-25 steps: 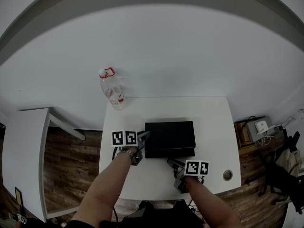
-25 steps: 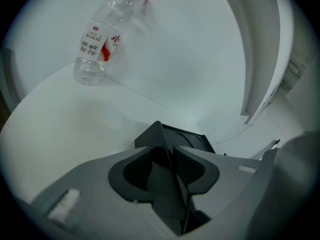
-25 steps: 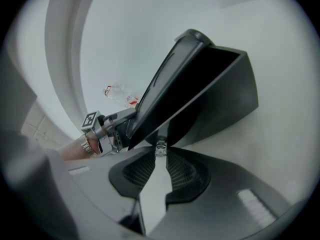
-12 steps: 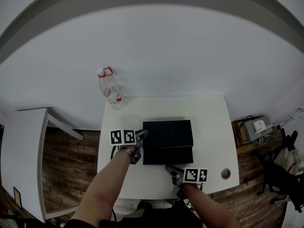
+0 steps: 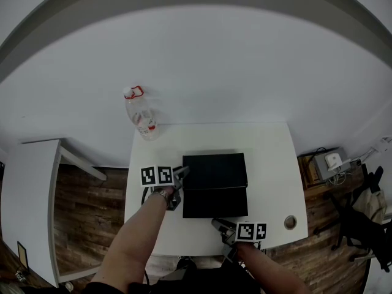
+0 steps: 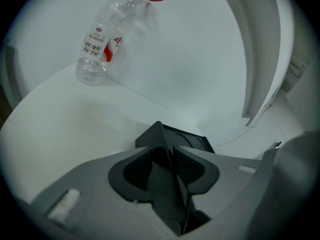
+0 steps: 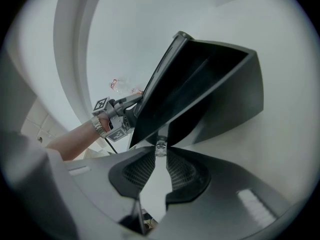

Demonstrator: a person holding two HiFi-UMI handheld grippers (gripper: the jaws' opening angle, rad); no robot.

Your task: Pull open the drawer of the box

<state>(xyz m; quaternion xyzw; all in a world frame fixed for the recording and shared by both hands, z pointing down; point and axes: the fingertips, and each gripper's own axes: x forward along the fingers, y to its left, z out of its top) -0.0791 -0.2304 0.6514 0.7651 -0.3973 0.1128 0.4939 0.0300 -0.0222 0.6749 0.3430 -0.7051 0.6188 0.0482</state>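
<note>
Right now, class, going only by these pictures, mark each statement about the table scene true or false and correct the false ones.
1. The right gripper is closed on the drawer's small knob. True.
2. The bottle lies on its side next to the drawer. False: it stands upright at the far left corner of the table, apart from the box.
3. The left gripper is at the left side of the box. True.
4. The drawer is fully shut. False: it is partly pulled out toward the person.
</note>
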